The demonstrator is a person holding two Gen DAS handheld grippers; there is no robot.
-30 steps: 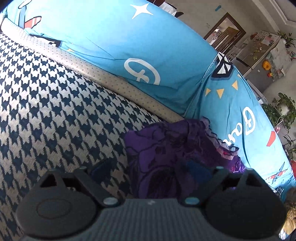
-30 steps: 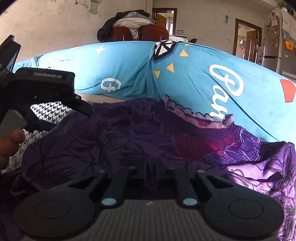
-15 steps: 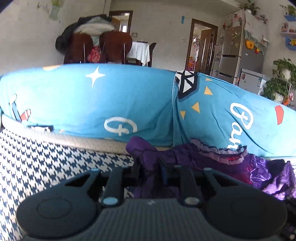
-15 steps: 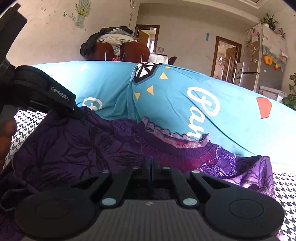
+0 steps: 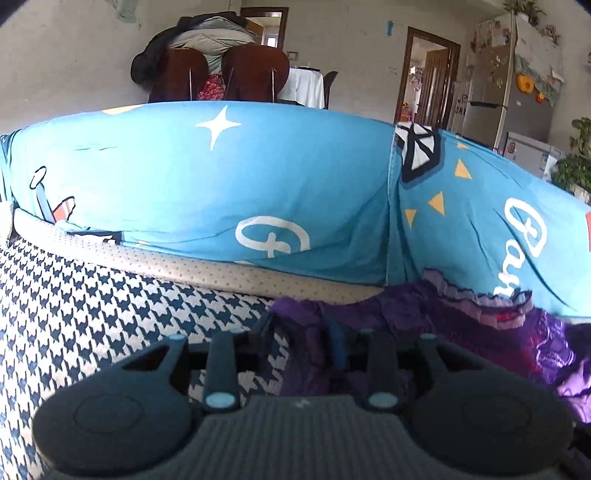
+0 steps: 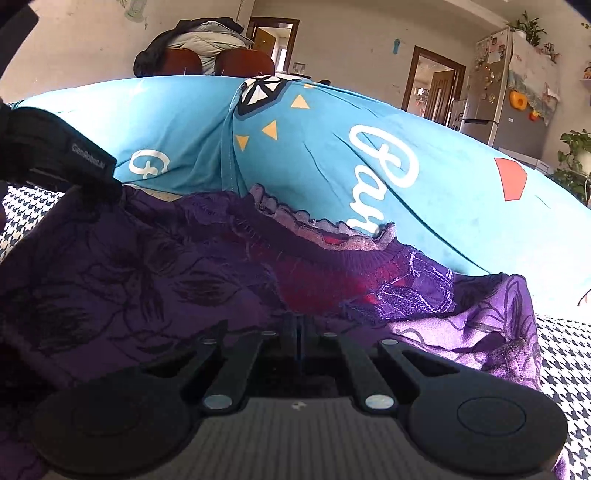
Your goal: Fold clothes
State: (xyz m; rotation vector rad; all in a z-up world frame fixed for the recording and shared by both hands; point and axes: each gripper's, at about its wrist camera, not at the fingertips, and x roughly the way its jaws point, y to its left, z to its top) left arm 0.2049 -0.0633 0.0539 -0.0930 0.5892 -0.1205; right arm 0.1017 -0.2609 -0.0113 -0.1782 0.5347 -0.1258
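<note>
Clenching the purple garment, right tool; left tool opening around its edge.

A: How many garments on the seat?

B: One purple floral garment, with a frilled collar.

A: Grippers?

B: Two. The left gripper and the right gripper, each with two fingers.

A: Cushions behind?

B: Two blue printed back cushions, one on the left and one on the right. One houndstooth seat cover under everything.

A: Prints I can count?

B: One white star and three yellow triangles.

A: And further back?

B: Two brown chair backs, one heap of coats over them, two doorways, one fridge.
</note>
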